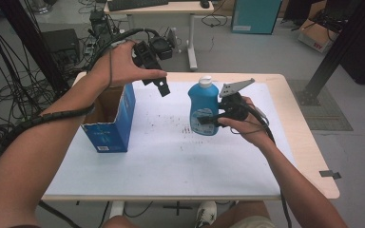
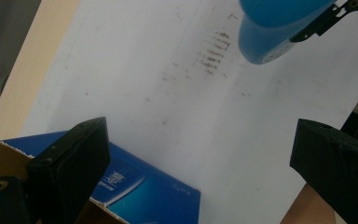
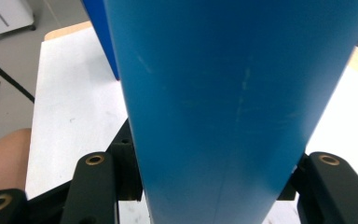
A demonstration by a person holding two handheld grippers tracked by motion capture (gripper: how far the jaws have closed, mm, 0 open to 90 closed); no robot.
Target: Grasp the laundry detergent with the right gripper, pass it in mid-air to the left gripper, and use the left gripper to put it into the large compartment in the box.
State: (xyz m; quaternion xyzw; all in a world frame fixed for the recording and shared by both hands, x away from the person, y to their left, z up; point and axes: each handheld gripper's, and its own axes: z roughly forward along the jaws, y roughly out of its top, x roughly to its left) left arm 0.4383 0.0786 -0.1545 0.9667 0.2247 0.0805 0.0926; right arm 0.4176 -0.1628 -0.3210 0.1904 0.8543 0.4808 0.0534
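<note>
Right, high view first. Right gripper [image 1: 208, 119] is clamped on the lower body of the blue bottle [image 1: 203, 107], which stands upright with its white cap [image 1: 205, 80] on top, roughly centre of the white mat [image 1: 171, 152], a touch toward 1 o'clock. Grip is low and from the side, probably so the bottle stays vertical and the cap end stays free. Cannot tell if the base is touching the mat or just off it. Left gripper [image 1: 162, 87] hangs in the air at about 11 o'clock, above and just beside the open-topped blue box [image 1: 116, 121], holding nothing. Box sits at 9 o'clock, top open, so my read is it's the drop target and the left hand is parked near it to steady or guide.

Left gripper view: jaws are spread wide with only bare mat [image 2: 168, 116] between them. Box corner [image 2: 140, 191] shows at 7 o'clock, torn cardboard edge visible. Bottle base [image 2: 265, 42] at 1 o'clock with one black jaw of the other gripper across it. Camera looks down, which fits a hover over the box rim.

Right gripper view: bottle wall [image 3: 223, 102] runs up the middle, jaws pressed against it at both flanks, 8 and 4 o'clock. Looks like a firm, centred hold. Blue box edge [image 3: 98, 32] behind at 11 o'clock.

Judgement: next move is probably carrying the bottle toward 9 o'clock into the box; the tall bottle may need height to pass the rim.
</note>
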